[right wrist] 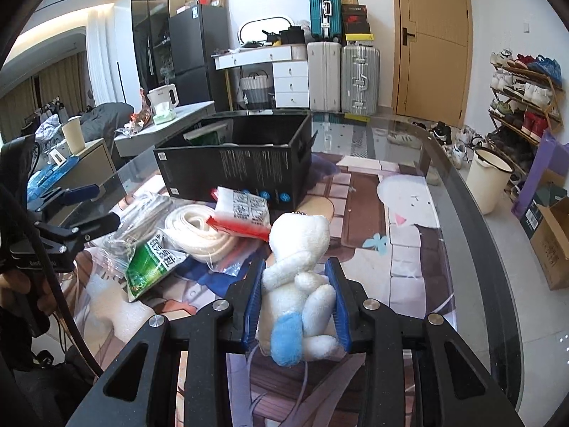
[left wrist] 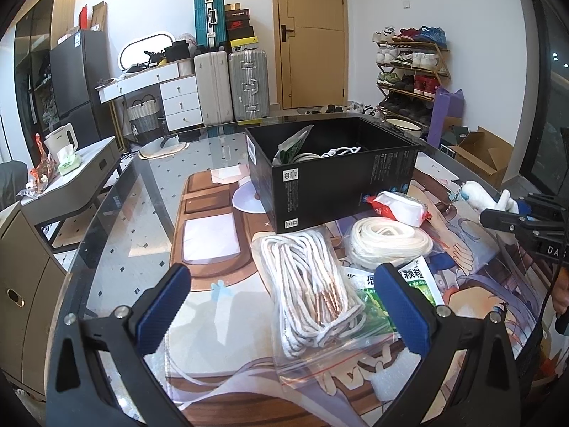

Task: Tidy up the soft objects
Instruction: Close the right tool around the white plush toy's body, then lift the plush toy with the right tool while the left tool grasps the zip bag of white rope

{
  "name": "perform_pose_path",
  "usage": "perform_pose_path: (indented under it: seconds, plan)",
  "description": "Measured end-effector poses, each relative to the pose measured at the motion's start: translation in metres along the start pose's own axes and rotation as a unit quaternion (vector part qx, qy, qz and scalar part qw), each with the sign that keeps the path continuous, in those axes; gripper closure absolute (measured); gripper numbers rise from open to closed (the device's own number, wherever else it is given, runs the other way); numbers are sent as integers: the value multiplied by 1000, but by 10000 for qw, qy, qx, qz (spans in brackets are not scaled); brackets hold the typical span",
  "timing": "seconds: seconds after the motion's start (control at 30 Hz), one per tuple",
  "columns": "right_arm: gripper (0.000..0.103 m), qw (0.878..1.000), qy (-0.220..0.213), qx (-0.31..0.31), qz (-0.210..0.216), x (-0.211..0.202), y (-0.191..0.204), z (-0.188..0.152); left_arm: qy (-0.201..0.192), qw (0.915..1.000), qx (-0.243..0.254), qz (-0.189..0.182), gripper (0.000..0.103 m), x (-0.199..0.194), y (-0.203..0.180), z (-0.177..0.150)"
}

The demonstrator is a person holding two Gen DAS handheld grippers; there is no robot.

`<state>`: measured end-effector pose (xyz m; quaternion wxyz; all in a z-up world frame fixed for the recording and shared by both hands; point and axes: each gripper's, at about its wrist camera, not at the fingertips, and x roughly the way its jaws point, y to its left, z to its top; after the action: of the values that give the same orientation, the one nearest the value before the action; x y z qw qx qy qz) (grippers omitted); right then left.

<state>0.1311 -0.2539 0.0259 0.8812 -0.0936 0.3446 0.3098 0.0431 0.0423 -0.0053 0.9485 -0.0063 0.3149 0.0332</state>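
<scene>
The left gripper [left wrist: 284, 306] hung with its blue pads spread wide, gripping nothing. The right gripper [right wrist: 297, 306] was pinched closed, apparently tight; a hand [right wrist: 14, 284] showed dimly behind the left.

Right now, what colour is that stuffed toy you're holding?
White, with one light blue patch; the plush toy shows best in the right wrist view, clamped in the right gripper.

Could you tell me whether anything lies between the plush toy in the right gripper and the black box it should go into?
The right gripper is shut on the plush toy. Between it and the black box lie the red-and-white wipes pack and the coil of white strap, both low on the table. The box's open top looks unobstructed.
</scene>
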Motion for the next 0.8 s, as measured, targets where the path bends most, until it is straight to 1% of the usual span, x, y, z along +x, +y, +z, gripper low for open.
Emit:
perform_pose_path:
  seconds: [0.17, 0.43, 0.57, 0.7, 0.8]
  plan:
    - [68, 9999, -134, -14, 47, -6, 3, 3, -15, 10000, -15, -33, 0, -2, 0, 1]
    - [68, 9989, -393, -76, 241, -18, 11, 6, -26, 9999, 93, -83, 0, -8, -5, -1]
    - [68, 9985, -427, -145, 302, -19, 17, 7, 40, 9996, 99, -273, 0, -9, -8, -3]
    - [68, 9983, -418, -187, 351, -18, 21, 7, 159, 9994, 219, -220, 0, -5, -13, -5]
    - [68, 9983, -412, -195, 371, -17, 22, 6, 287, 9993, 72, -247, 0, 1, -11, -4]
